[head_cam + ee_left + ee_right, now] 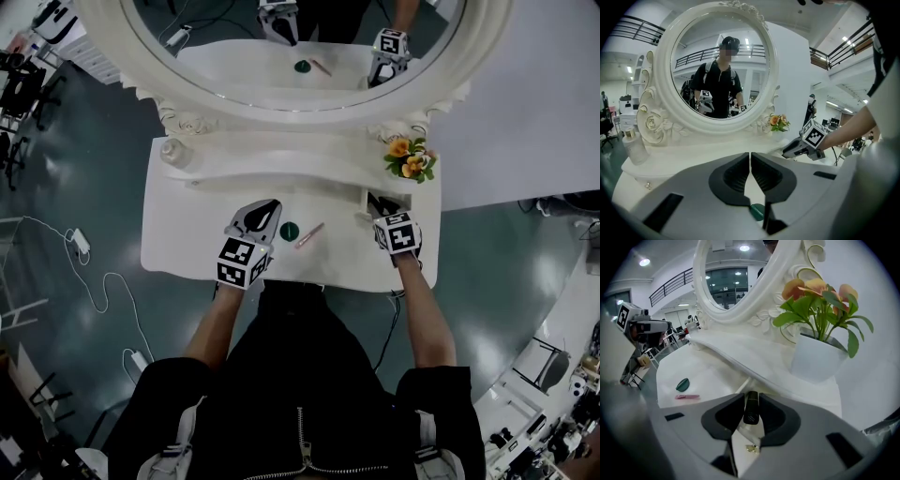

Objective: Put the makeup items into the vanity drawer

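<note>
Now | right gripper (379, 204) jaws are pinching a small glossy black plastic tube (751, 408) narrowly, over the white counter (187, 239) at its right end | left gripper (750, 165) jaws are sitting nearly together, empty | tube is looking light, stiff and slippery, so a mid-barrel hold is likely serving best

The left gripper (750, 157) hides most of the green round case (758, 212); only a sliver shows below its closed jaws. The head view's top edge cuts off the mirror (300, 94). The pink tube (309, 234) and the dark tube (751, 408) clamped in the right gripper (751, 399) are too small to identify.
</note>
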Demonstrator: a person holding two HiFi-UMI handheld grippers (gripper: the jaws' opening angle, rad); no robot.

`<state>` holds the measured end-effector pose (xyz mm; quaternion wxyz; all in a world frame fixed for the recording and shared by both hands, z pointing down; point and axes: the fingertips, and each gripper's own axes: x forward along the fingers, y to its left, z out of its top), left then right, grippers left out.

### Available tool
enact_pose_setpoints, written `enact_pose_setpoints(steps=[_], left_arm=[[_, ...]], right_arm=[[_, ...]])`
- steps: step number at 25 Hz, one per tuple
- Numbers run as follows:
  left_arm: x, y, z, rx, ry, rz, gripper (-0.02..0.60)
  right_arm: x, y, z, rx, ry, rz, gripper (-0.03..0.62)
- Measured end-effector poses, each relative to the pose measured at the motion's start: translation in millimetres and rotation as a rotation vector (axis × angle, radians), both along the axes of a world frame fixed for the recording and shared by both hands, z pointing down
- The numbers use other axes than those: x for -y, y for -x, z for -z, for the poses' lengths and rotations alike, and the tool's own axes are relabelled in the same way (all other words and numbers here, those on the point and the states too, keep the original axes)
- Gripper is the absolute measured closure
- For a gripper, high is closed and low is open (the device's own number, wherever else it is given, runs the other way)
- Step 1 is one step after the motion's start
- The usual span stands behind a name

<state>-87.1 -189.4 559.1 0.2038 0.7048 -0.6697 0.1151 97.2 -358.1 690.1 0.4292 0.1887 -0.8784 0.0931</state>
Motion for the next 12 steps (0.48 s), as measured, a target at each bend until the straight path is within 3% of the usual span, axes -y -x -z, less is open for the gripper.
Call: enact_pose_setpoints(steps=[7, 12], left_arm=[[-4.1, -2.9, 4.3, 0.003, -0.01, -0.004, 0.553], [-10.0, -1.2, 10.9, 0.009, -0.025, -0.003, 0.553]], right_arm=[[-1.7, -2.1, 10.7, 0.072, -0.002, -0.053, 0.473], [-5.8, -0.5, 33.6, 0.16, -0.031, -0.086, 0.533]])
